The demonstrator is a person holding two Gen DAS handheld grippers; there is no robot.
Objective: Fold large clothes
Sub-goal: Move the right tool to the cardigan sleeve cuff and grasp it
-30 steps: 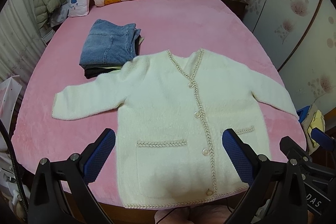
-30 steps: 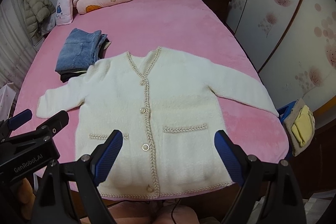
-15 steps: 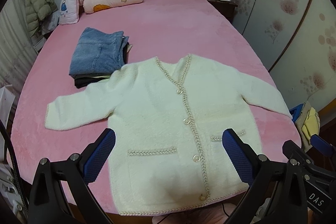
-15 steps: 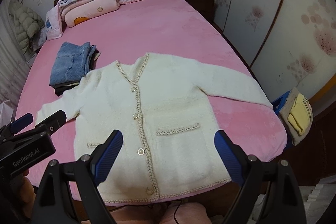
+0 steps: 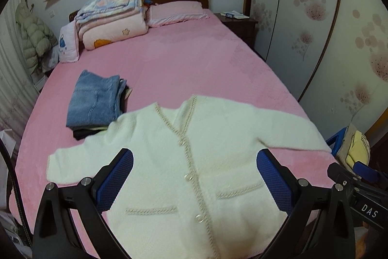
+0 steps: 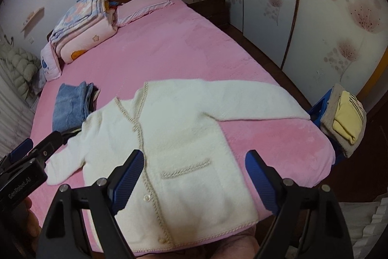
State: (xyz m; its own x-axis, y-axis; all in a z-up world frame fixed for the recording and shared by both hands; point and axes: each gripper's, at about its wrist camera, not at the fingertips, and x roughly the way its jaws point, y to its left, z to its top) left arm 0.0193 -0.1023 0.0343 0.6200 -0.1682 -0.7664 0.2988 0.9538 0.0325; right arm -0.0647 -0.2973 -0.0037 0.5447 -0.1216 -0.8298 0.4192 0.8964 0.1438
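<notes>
Pink plush bed cover (image 5: 194, 60): spreads ahead of and beneath both tools; bears every item below.

Cream fleece cardigan (image 5: 194, 149): lies flat, front up and buttoned, directly below and ahead of both tools; sleeves out to either side, hem at the near bed edge. No fold is visible yet. Braided trim on placket and two pockets.

Folded bedding stack (image 5: 111, 16): far ahead, to the left, against the headboard.

Folded jeans pile (image 5: 94, 101): ahead-left of the tools, its near corner touching or just under the cardigan's left shoulder; which one cannot be told.

Folded beige and yellow garments (image 6: 344, 120): to the right of the right tool, off the bed edge on something blue.

Left gripper (image 5: 194, 183): blue pads spread wide, holding nothing, above the cardigan's lower half.

Right gripper (image 6: 194, 179): pads likewise wide apart and empty, above the right pocket.

Risks, as judgement: thick fleece may slip from a shallow pinch; a pinch could take the plush cover along with the sleeve; a left-sleeve fold may drag the jeans pile; the hem could slide off the edge.

Writing: "GenRobot.AI" on the left tool's body, seen from the right wrist; "DAS" on the right tool's body, seen from the left wrist.
</notes>
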